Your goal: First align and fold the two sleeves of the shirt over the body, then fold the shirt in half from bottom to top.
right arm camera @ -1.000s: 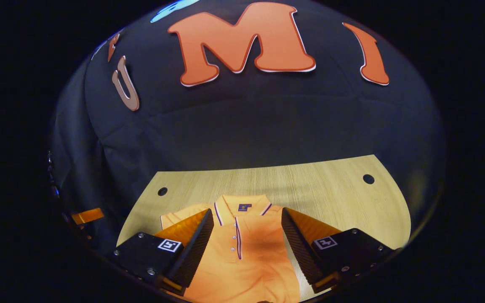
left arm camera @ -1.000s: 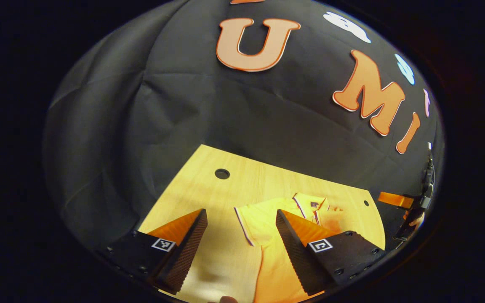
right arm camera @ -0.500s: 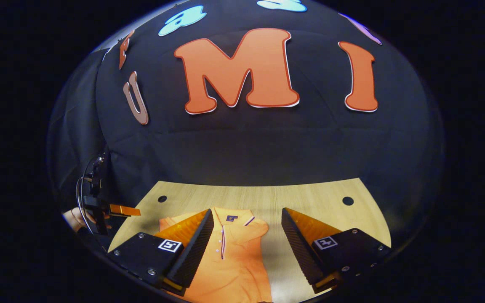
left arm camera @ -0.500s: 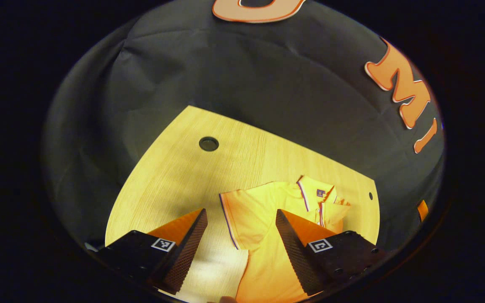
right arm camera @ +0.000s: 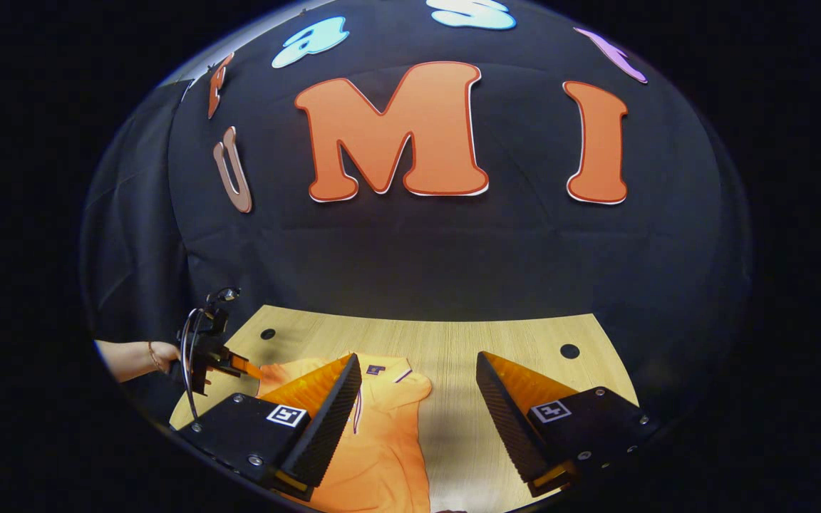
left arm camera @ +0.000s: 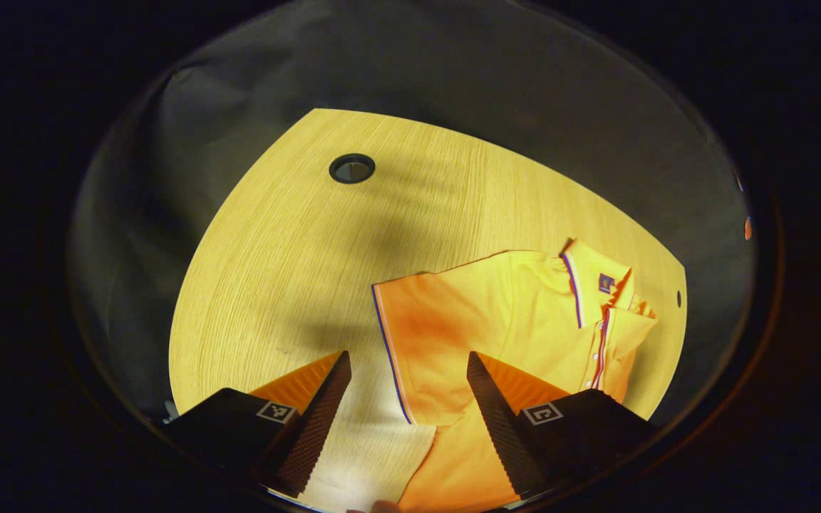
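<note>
Wood counter [left arm camera: 275, 249] carried the shirt [left arm camera: 510, 313] flat; your left tool [left arm camera: 407, 370] gaped wide over its sleeve [left arm camera: 425, 335], w/ right tool [right arm camera: 417, 374] wide, idle.

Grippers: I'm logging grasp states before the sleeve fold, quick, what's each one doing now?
Left gripper: open, holding nothing, over the shirt's sleeve edge.
Right gripper: open, holding nothing, above the table.

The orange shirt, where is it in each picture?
Left gripper view: orange shirt lies right of centre, sleeve spread toward the middle.
Right gripper view: the shirt sits bottom centre-left, partly behind a finger.
Shared landmark: its striped collar.
</note>
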